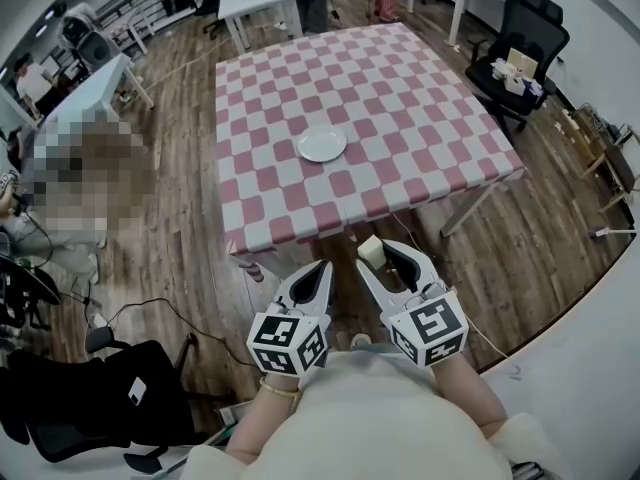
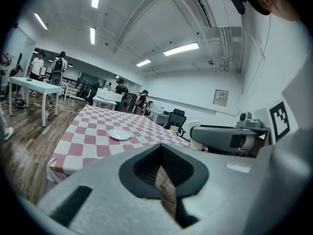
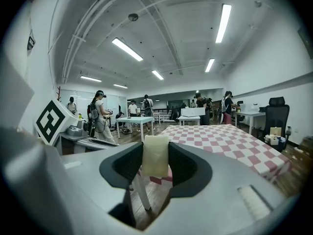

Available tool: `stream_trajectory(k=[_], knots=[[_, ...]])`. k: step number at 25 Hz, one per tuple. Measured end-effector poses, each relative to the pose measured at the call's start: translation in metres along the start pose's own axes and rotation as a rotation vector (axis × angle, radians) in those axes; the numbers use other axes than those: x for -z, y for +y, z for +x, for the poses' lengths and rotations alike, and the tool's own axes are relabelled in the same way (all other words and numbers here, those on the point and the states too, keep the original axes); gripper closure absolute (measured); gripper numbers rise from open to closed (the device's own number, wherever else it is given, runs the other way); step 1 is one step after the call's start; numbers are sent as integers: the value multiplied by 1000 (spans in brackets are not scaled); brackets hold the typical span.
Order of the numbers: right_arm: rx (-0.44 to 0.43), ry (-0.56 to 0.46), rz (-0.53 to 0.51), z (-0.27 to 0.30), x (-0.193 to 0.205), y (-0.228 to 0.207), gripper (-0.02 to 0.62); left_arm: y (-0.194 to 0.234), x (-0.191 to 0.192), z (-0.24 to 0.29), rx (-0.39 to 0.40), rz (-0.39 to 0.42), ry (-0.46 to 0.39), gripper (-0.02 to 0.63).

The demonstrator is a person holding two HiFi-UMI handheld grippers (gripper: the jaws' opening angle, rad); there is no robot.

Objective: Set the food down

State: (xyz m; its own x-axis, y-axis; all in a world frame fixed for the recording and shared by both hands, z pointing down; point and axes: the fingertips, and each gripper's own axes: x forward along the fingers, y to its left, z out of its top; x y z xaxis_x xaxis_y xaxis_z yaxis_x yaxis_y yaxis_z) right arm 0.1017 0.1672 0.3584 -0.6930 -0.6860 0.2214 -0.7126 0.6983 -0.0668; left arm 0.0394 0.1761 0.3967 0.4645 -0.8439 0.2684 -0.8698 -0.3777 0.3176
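My right tongs (image 1: 375,256) grip the food (image 1: 370,249), a pale cream block pinched between the two tips; in the right gripper view it (image 3: 155,155) stands upright in the middle of the frame, with both pads pressing its sides. My left tongs (image 1: 324,266) are closed on nothing: in the left gripper view their tips (image 2: 161,148) meet with only floor showing behind them. In the head view both tongs sit side by side at lower centre, over the wooden floor (image 1: 180,218) and just below the near edge of the surface (image 1: 400,98) with its pink-and-white checked cloth. A white plate (image 1: 321,145) lies alone on the cloth near the middle of the frame, well apart from the food.
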Motion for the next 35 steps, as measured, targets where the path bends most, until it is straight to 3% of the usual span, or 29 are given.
stream_trajectory(k=[20,35], knots=[[-9,17,5,3,0,-13,423,-4,-3,10,-20,-25,-18,606],[-6,17,30,25,-5,-32,423,16,-4,27,-41,-50,-5,606]])
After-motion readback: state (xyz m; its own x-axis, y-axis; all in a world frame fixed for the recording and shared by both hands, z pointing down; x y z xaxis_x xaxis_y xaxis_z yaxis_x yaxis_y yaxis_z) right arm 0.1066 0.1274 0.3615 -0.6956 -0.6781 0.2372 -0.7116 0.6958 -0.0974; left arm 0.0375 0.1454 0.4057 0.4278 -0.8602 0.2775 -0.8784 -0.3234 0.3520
